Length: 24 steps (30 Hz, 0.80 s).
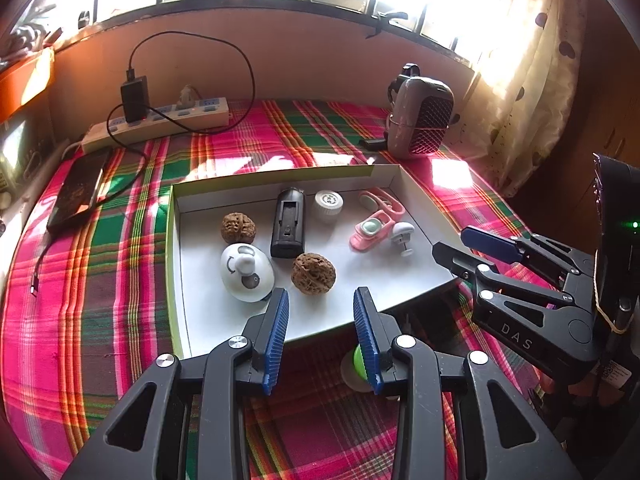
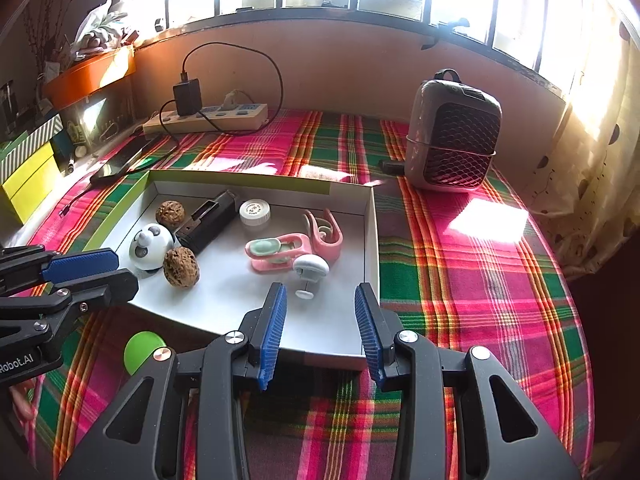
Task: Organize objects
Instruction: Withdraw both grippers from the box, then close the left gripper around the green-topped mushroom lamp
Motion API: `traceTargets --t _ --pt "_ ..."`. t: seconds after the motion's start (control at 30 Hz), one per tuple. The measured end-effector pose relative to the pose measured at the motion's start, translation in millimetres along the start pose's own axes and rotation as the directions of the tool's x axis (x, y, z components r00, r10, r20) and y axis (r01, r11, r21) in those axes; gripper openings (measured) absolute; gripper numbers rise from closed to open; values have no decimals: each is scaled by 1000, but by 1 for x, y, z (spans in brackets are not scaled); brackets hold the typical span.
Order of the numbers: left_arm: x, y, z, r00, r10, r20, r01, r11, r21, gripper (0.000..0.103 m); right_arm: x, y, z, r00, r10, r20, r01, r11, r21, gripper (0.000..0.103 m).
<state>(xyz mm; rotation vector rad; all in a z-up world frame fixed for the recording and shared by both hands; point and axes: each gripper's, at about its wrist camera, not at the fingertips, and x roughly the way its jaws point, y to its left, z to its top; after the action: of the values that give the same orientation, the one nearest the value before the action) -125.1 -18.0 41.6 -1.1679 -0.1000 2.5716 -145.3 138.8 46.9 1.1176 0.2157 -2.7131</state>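
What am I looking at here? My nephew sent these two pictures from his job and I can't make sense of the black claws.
The claws are two hand-held grippers, one in each of a person's hands, each carrying a wide-angle camera. One picture looks along the left gripper, the other along the right gripper. Both stand open and hold nothing. On a plaid cloth sits a shallow white box holding two walnuts, a panda toy, a black case, a white cap and pink clips. A green ball lies outside the box, on the cloth.
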Motion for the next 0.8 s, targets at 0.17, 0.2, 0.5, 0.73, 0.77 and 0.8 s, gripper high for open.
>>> traceTargets --t 0.17,0.2,0.5,0.73,0.77,0.8 --pt "-9 -8 -10 999 -36 3 36 999 23 32 -15 -1 -10 1000 9 21 -9 1000 20 37" --pt "-9 -10 -11 999 -46 1 46 999 27 32 -17 -2 -12 1000 10 21 -11 1000 25 37" --pt "1 -29 -21 998 -59 -39 61 996 60 35 -32 -8 -30 1000 5 24 -6 999 44 37" --pt "10 -33 -22 997 -40 -64 44 997 64 36 -34 -12 -35 1000 6 19 -7 998 61 37" --pt "12 -32 -22 997 -37 -69 41 997 62 36 -34 -12 -36 1000 6 18 -8 998 63 38" --pt "14 -32 -23 997 -35 -74 39 997 60 36 -33 -12 -36 1000 8 17 -9 998 63 38"
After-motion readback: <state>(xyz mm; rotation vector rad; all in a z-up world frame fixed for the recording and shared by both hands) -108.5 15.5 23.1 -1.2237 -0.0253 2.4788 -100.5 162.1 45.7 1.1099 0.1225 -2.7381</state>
